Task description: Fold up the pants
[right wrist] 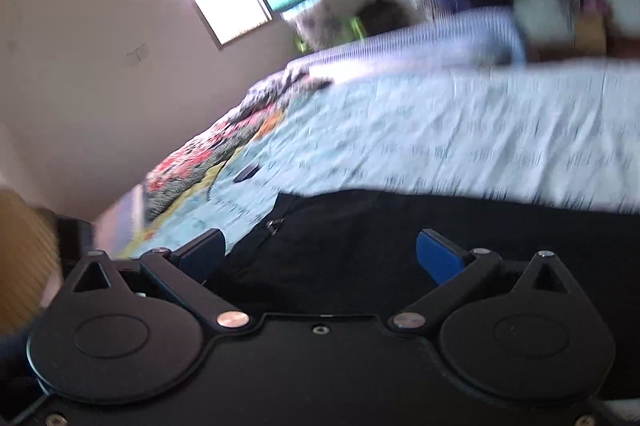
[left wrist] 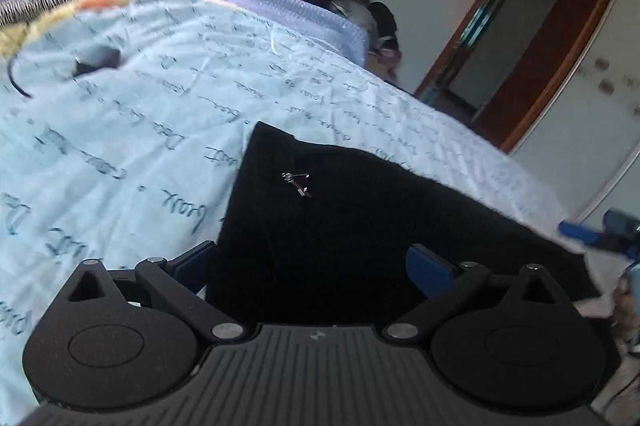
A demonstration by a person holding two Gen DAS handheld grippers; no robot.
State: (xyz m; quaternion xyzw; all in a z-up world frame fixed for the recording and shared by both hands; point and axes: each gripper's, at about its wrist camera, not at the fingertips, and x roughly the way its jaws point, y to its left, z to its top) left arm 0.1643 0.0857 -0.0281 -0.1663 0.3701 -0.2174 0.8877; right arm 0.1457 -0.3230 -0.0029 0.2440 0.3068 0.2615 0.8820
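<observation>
Black fabric identifies the pants [left wrist: 360, 234], which lie flat on the bed [left wrist: 140, 114], on a pale blue bedspread printed with script. A small metal zip pull [left wrist: 295, 182] is visible on the upper surface of the garment.

**Gripper state.** The left gripper [left wrist: 316, 258] is spread wide, with its blue pads [left wrist: 426, 268] apart and nothing between them; the pants lie ahead of and below the fingers. The right gripper [right wrist: 320, 254] is likewise spread wide and empty, positioned over the pants near the zip. Whether either set of fingertips touches the cloth cannot be determined.

**Hazards from this position.**

1. Single-layer pickup. The garment appears to be layered. If a gripper closes on the top layer only, the lower layer is likely to remain on the bed and the fold will come out skewed.
2. Bedspread capture. The pants rest directly on soft bedding. A closure made too deep at the garment edge may pinch the bedspread together with the cloth and drag it.
3. Zip interference. A pad closing over the zip pull may seat unevenly and slip.
4. Uneven lift. If the two grippers take hold at unmatched points, the fold line is likely to run diagonally.
5. Visibility. The right wrist view is blurred and the fabric shows little surface detail, so edges and seams are difficult to locate.

A dark object [left wrist: 96, 60] lies well apart on the bed and is judged to be no obstruction.
</observation>
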